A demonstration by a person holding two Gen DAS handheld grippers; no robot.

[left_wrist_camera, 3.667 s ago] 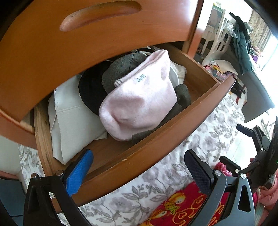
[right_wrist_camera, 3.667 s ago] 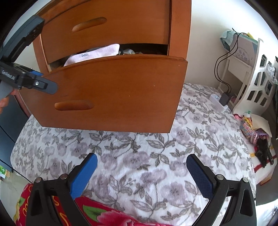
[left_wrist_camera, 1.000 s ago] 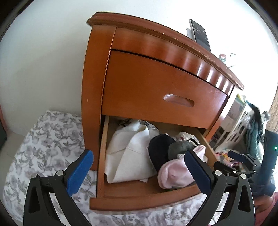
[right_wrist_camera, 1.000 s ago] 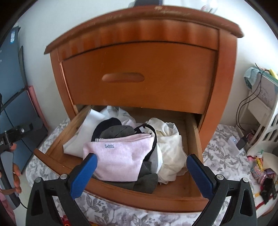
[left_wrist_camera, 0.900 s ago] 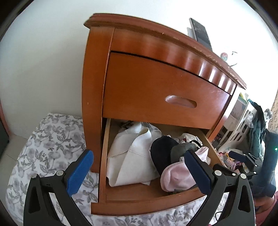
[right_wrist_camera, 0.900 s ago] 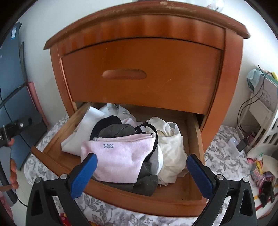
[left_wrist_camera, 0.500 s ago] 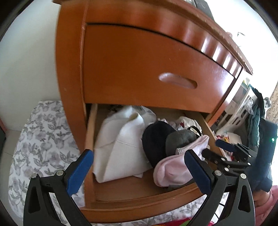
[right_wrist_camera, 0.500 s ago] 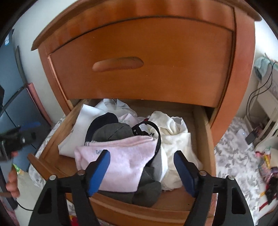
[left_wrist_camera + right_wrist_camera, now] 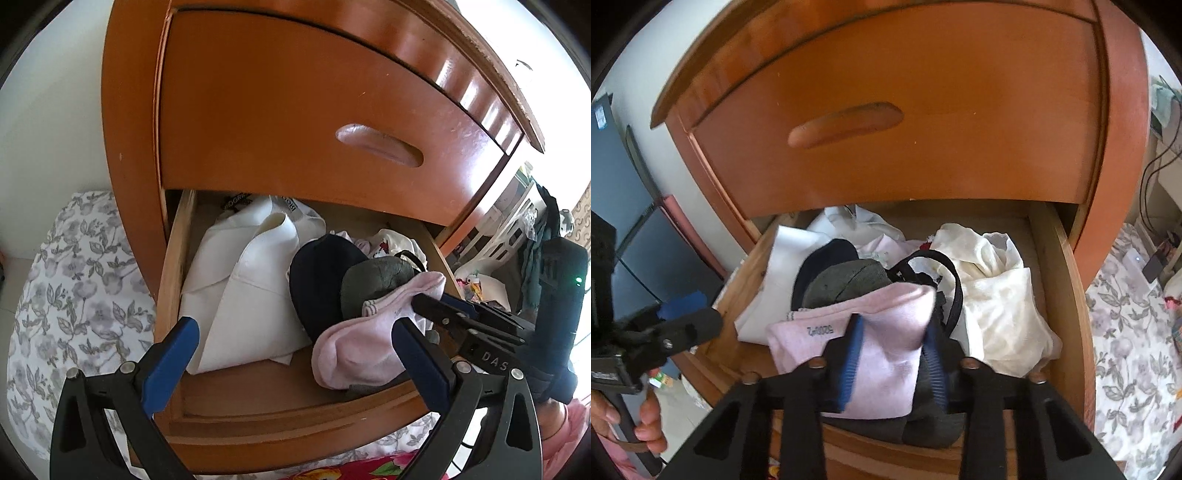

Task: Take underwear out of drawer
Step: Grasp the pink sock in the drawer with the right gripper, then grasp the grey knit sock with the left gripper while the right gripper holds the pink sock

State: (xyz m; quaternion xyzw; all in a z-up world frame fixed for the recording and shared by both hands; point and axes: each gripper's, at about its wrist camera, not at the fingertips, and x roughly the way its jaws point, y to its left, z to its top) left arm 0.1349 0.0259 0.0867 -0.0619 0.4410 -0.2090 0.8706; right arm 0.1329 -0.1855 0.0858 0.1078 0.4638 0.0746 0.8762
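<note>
Closing right gripper jaws around pink underwear at drawer front edge for lifting; left gripper wide, empty.

Pale pink underwear lies in an orange-brown drawer (grey-floral bedspread below).

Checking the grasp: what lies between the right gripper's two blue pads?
In the right wrist view, the right gripper has its jaws closing on a fold of the pink garment; nothing else sits between them.
</note>
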